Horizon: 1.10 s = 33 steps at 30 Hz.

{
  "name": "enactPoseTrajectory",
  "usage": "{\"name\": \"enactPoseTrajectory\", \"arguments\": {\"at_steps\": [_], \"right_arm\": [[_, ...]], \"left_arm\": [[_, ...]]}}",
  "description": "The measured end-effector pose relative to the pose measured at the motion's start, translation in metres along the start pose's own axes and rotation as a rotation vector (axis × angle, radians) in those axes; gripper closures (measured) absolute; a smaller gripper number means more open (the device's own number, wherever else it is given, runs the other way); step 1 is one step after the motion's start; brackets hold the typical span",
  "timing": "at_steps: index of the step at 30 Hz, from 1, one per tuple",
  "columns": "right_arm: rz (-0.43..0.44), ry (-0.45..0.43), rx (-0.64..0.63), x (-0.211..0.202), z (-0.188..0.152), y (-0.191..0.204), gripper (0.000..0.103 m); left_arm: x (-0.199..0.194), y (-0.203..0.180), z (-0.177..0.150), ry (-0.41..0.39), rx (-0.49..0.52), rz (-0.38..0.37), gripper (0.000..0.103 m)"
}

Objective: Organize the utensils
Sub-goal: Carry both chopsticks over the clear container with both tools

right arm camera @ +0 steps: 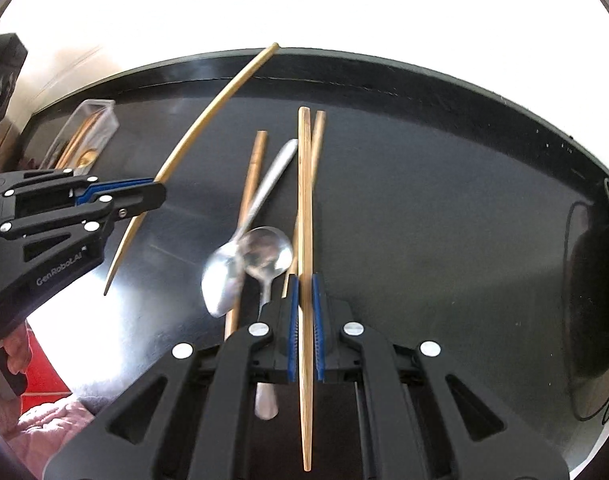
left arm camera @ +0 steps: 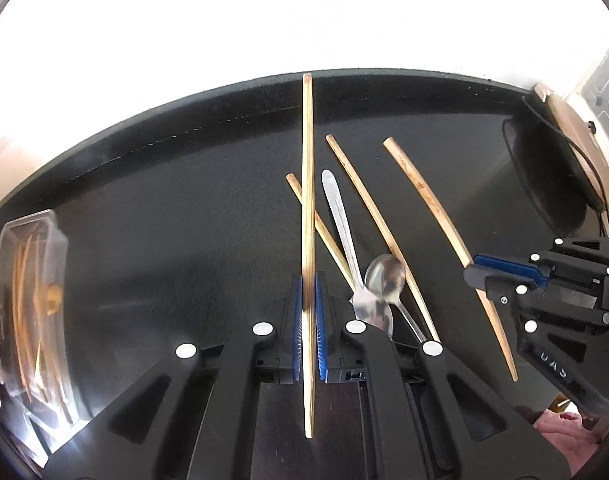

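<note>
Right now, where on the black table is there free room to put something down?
Free: the bare stretch between the clear container and the utensil cluster, and the table right of the chopsticks toward the round black object. Crowded: the middle, where two spoons and loose chopsticks overlap.

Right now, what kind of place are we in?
Likely a home tabletop set up for sorting cutlery: a black table with loose chopsticks and spoons, and a clear plastic container already holding some. Each gripper holds a chopstick. Surroundings are overexposed.
</note>
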State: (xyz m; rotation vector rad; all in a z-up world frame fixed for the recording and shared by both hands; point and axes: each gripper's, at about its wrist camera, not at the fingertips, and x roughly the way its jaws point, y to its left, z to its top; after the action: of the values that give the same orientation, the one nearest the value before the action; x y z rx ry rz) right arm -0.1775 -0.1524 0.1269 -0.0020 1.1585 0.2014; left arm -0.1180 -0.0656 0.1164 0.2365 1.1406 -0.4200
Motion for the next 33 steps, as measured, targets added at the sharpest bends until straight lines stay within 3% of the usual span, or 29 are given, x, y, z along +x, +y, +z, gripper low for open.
{"name": "enactPoseTrajectory", "arguments": {"at_steps": [8, 14, 26, 33], "right_arm": [[-0.001, -0.041, -0.036, -0.023, -0.008, 0.028, 0.095], [0.056, -0.029, -0.032, -0.015, 0.008, 0.076, 0.095], [0.14, -0.086, -0.181, -0.008, 0.085, 0.249, 0.095], [0.153, -0.084, -0.252, 0.009, 0.115, 0.34, 0.095]], "left_arm": [[-0.024, 0.021, -0.03, -0.038, -0.07, 0.005, 0.098], [-0.038, 0.067, -0.055, -0.036, -0.102, 0.026, 0.098], [-0.086, 0.257, -0.093, -0.045, -0.245, 0.152, 0.098], [-0.088, 0.335, -0.106, -0.045, -0.274, 0.147, 0.098]]}}
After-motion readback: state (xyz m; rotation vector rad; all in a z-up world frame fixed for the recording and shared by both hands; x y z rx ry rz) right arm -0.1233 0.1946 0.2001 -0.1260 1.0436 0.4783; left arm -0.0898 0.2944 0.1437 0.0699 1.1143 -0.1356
